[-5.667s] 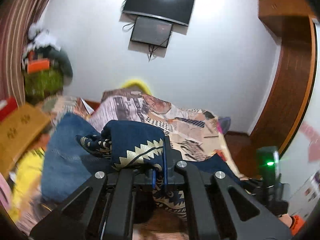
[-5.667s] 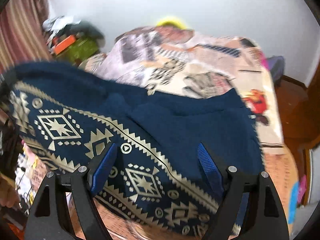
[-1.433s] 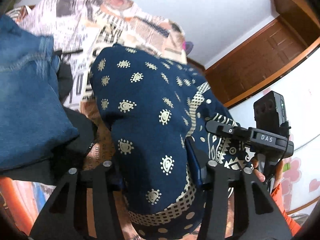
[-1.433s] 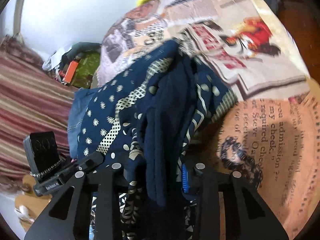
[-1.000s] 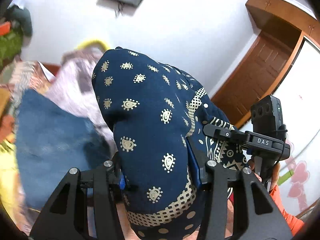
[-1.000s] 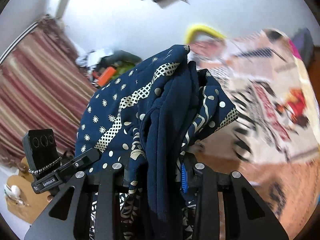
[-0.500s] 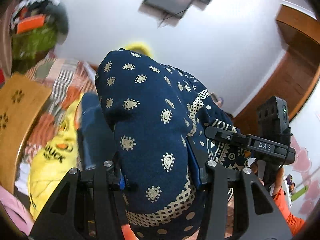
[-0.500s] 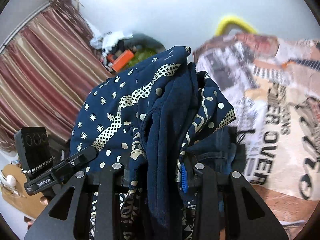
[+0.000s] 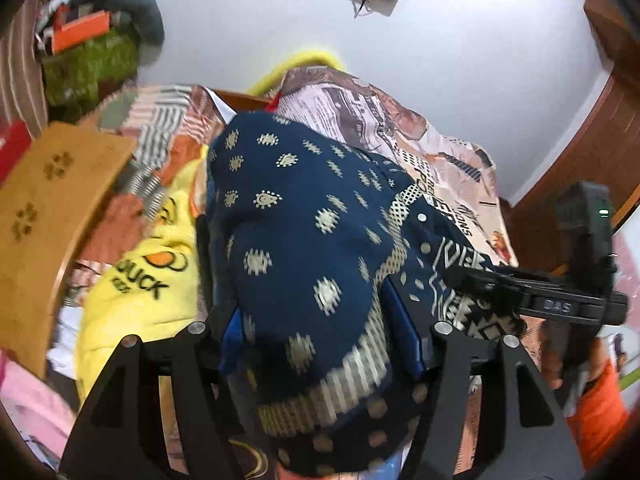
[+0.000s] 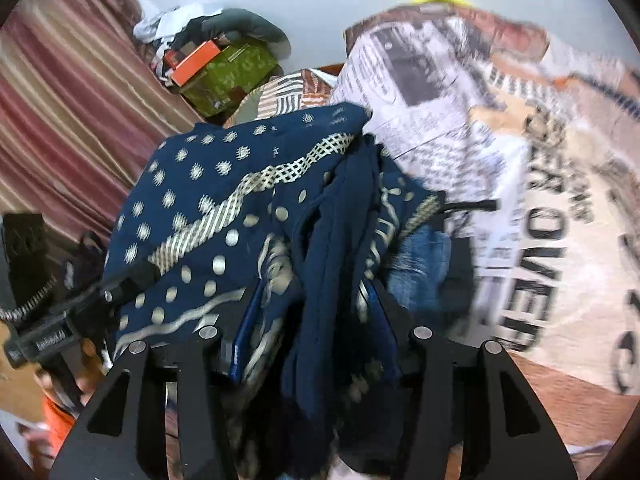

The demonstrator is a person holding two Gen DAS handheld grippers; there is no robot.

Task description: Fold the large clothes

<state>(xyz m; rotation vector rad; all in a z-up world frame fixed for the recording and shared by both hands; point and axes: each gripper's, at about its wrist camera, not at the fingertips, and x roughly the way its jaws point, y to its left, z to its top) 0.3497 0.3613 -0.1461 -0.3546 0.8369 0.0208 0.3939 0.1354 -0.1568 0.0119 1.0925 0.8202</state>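
Observation:
A folded navy cloth with gold print (image 9: 296,240) is bunched between both grippers and held above the bed. My left gripper (image 9: 320,332) is shut on its left side. My right gripper (image 10: 308,312) is shut on its right side, where the cloth (image 10: 240,208) drapes over the fingers. The right gripper also shows at the right of the left wrist view (image 9: 540,300), and the left gripper at the left of the right wrist view (image 10: 52,320). The fingertips are hidden by fabric.
A newspaper-print bedsheet (image 10: 520,140) covers the bed. A yellow duck garment (image 9: 152,272) and blue jeans (image 10: 420,268) lie below the cloth. A tan board with paw prints (image 9: 44,216), a striped curtain (image 10: 60,100) and a clutter pile (image 10: 216,60) are left. A wooden door (image 9: 592,152) is right.
Both grippers have swung with the folded cloth toward the left side of the bed and tilted downward; the yellow garment and jeans now sit closer beneath it. The grip is unchanged.

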